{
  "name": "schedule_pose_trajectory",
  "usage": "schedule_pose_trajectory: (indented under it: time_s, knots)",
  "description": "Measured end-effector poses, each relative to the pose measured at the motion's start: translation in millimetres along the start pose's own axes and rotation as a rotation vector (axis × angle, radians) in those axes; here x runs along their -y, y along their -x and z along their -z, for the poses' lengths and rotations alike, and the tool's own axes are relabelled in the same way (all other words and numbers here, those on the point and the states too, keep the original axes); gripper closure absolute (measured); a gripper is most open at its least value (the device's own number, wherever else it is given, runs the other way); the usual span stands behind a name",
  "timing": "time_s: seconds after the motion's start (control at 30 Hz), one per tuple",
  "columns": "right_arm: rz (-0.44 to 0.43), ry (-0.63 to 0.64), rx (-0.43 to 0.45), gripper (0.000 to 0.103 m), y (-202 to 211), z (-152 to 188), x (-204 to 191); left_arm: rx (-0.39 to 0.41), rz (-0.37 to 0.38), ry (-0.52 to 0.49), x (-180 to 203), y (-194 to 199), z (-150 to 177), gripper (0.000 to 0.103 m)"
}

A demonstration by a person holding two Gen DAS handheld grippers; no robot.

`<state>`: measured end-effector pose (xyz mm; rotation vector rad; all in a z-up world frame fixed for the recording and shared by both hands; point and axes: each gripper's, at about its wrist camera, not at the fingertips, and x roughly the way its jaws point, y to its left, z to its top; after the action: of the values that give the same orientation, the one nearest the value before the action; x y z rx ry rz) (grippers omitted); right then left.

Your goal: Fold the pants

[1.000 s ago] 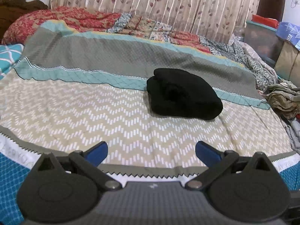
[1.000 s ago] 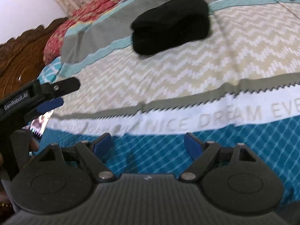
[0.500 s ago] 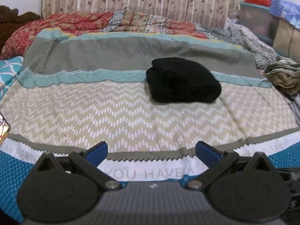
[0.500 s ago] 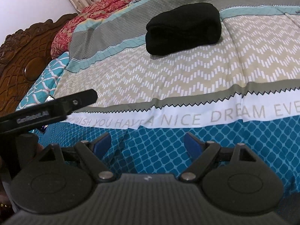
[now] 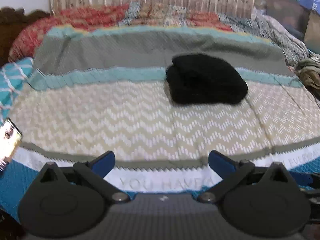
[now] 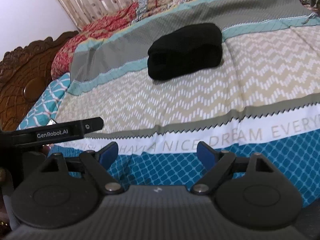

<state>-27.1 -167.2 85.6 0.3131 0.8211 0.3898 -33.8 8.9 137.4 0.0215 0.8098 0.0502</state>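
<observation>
Pants (image 5: 206, 82) are sitting as a compact black bundle on the bed (image 5: 140, 124), folding apparently done. Both claws are pulling back toward the near edge compared with a second ago, so the bundle is showing farther off. Left claw (image 5: 161, 161) and right claw (image 6: 158, 153) are both gaping wide, holding nothing, well apart from the pants lying ahead.

Both grippers farther from pants (image 5: 206, 83)
</observation>
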Motion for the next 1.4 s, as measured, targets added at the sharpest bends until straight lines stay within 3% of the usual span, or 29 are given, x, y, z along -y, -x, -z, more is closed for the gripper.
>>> schedule_pose_trajectory:
  time_s: [0.13, 0.27, 0.57, 0.97, 1.4]
  knots:
    - [-0.002, -0.016, 0.015, 0.014, 5, -2, 4, 0.090, -0.083, -0.040, 1, 12, -3, 0.000]
    - [-0.002, -0.025, -0.010, 0.014, -1, 0, 6, 0.120, -0.117, -0.049, 1, 16, -4, 0.000]
    - [-0.005, -0.029, -0.042, 0.014, -6, 4, 5, 0.104, -0.049, 0.021, -14, 14, -5, 0.000]
    - [-0.001, -0.045, -0.062, 0.014, -10, 6, 9, 0.078, -0.104, -0.021, -6, 7, -3, 0.000]
    - [0.004, -0.055, -0.064, 0.014, -10, 7, 12, 0.114, -0.075, 0.023, -11, 14, -7, 0.000]
